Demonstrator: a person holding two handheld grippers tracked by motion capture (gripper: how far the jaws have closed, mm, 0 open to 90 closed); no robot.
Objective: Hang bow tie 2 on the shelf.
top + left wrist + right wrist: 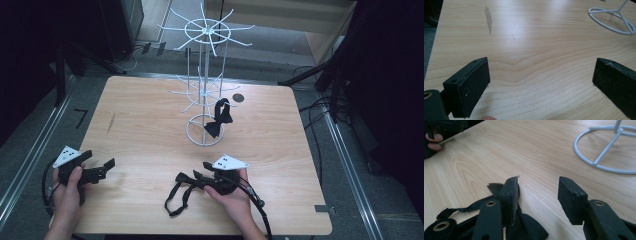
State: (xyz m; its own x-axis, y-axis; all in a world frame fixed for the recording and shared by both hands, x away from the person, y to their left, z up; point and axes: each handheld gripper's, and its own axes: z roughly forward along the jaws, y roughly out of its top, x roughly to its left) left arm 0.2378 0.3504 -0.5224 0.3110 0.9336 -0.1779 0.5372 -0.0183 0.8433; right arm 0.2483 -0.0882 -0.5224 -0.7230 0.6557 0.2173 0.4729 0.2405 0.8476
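A black bow tie [181,186] with a looped strap lies on the wooden table [145,130] near the front edge. My right gripper [200,170] is open right beside it; in the right gripper view [537,192] the tie's fabric [526,227] lies under and to the left of the left jaw. A second black bow tie [220,118] hangs from a lower arm of the white wire rack [204,90]. My left gripper [100,159] is open over bare wood at the front left, jaws wide apart [541,72].
The rack's round wire base [599,165] stands mid-table, also at the top right of the left gripper view [610,21]. A dark round mark [238,98] sits behind the rack. Black stands and cables surround the table.
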